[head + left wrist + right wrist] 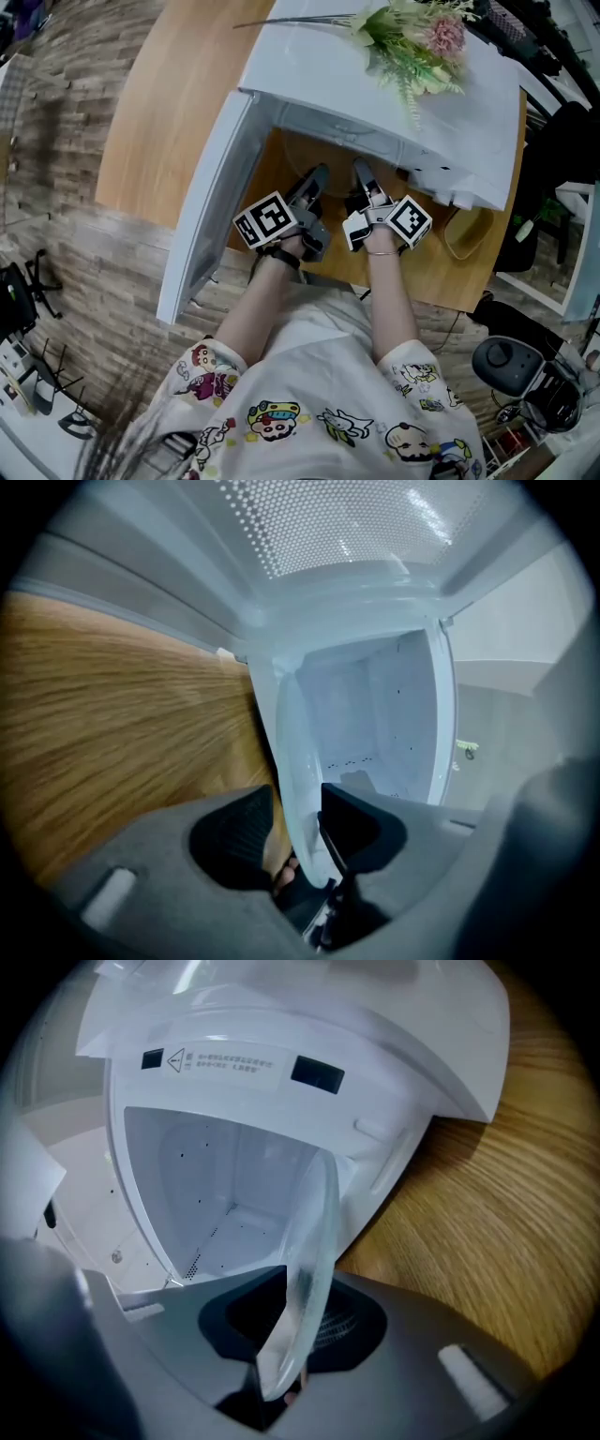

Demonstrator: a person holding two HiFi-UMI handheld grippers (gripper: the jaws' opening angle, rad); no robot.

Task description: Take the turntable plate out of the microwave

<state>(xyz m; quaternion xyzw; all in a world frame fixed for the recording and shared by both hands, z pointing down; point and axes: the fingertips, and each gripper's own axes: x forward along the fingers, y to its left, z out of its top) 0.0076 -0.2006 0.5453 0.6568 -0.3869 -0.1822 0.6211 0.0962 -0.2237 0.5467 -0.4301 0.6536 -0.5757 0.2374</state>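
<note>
The clear glass turntable plate (298,761) stands on edge in front of the open white microwave (459,122), outside its empty cavity (216,1185). My left gripper (295,803) is open around the plate's rim: a gap shows at the left pad, while the right pad lies against the glass. My right gripper (300,1302) is shut on the plate (309,1241), which rises tilted out of its jaws. In the head view both grippers, left (317,180) and right (362,171), reach side by side toward the microwave's mouth.
The microwave door (211,197) hangs open to the left of my left gripper. Artificial flowers (417,37) lie on top of the microwave. It stands on a wooden table (159,112). A cable (464,234) trails at the right.
</note>
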